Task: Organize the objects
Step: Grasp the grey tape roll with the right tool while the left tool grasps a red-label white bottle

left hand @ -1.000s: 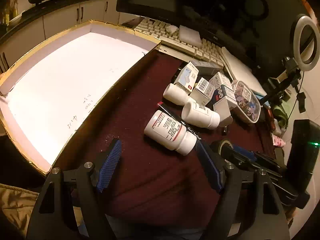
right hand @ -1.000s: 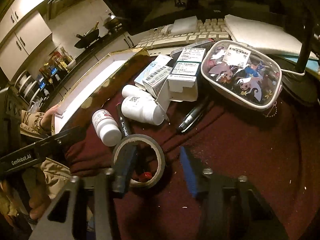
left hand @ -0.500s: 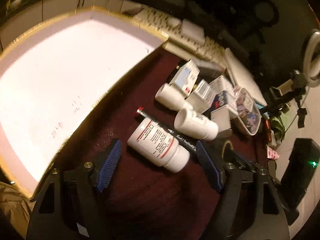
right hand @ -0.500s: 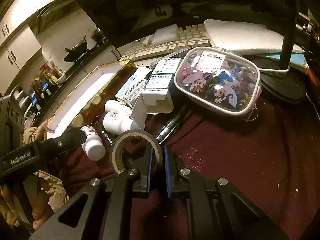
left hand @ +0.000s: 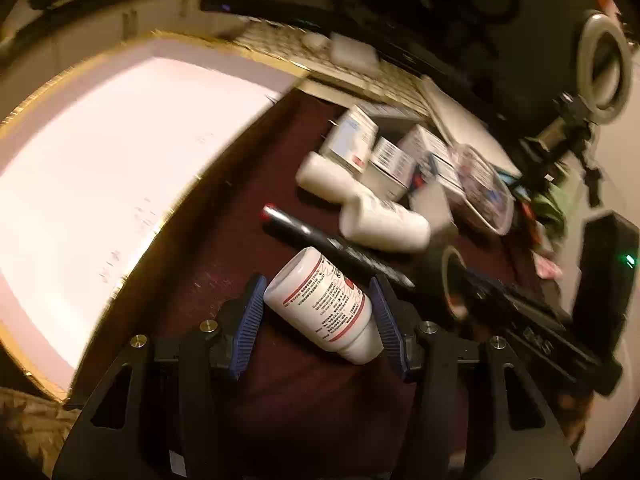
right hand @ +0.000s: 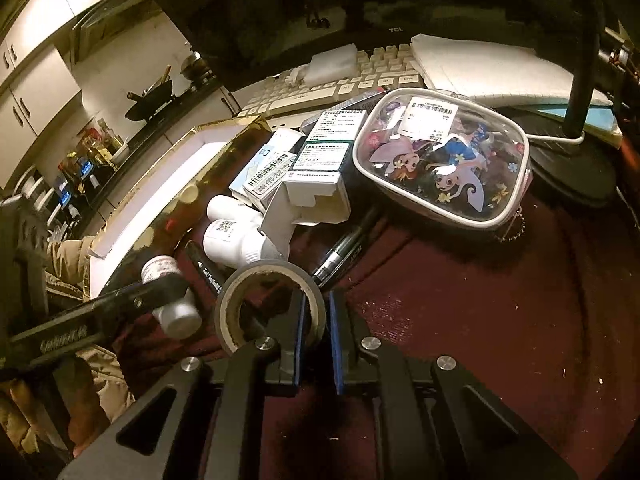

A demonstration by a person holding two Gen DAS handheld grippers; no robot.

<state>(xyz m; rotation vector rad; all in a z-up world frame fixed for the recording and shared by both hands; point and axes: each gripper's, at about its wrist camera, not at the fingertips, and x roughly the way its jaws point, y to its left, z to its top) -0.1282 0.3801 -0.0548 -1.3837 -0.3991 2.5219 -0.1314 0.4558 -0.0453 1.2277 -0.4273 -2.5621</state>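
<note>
Left gripper (left hand: 318, 316) jaws just closing around white red-banded pill bottle (left hand: 320, 306) lying near gold-edged white tray (left hand: 100, 160) edge; contact unclear (blur). Right gripper (right hand: 316, 344) pinches grey tape roll (right hand: 268, 304) wall. Squeeze bottle mid-body before lifting.

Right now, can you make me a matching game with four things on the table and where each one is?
Things:
1. tape roll
2. red-labelled pill bottle
3. clear cartoon pouch
4. gold-edged box

Places:
A. between the left gripper's jaws, which have just been closing
B. beside the keyboard, among the medicine boxes
C. its wall is pinched in the right gripper's jaws
D. at the left edge of the red cloth, white inside

Pairs: 1-C, 2-A, 3-B, 4-D
</note>
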